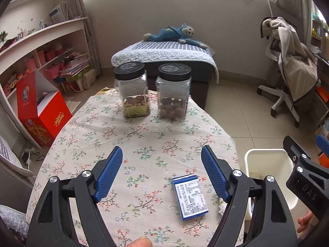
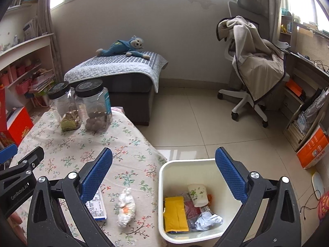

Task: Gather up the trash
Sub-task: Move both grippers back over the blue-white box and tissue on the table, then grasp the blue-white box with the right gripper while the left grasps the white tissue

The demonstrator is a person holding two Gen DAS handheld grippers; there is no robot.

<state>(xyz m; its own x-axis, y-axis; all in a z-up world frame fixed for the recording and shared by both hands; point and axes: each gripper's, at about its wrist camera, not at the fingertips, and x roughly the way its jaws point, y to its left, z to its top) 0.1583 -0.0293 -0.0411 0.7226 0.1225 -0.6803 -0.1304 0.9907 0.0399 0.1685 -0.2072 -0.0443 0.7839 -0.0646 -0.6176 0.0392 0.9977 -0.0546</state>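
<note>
A blue and white printed box (image 1: pixel 190 196) lies flat on the floral tablecloth (image 1: pixel 144 138), just inside the right finger of my left gripper (image 1: pixel 162 173). That gripper is open and holds nothing. A crumpled white wrapper (image 2: pixel 126 206) lies near the table's edge, beside the same box (image 2: pixel 96 207), which is half hidden behind a finger. My right gripper (image 2: pixel 163 175) hangs open and holds nothing, straddling the table edge and the white bin (image 2: pixel 186 161). Inside the bin are a paper cup (image 2: pixel 197 193), a yellow envelope (image 2: pixel 175 214) and crumpled paper (image 2: pixel 208 220).
Two clear jars with black lids (image 1: pixel 132 90) (image 1: pixel 173 91) stand at the table's far end. The bin (image 1: pixel 265 150) stands on the tiled floor by the table's right edge. Behind are an ottoman with a plush monkey (image 1: pixel 176 34), a draped office chair (image 2: pixel 255 68), and a red box (image 1: pixel 44 115).
</note>
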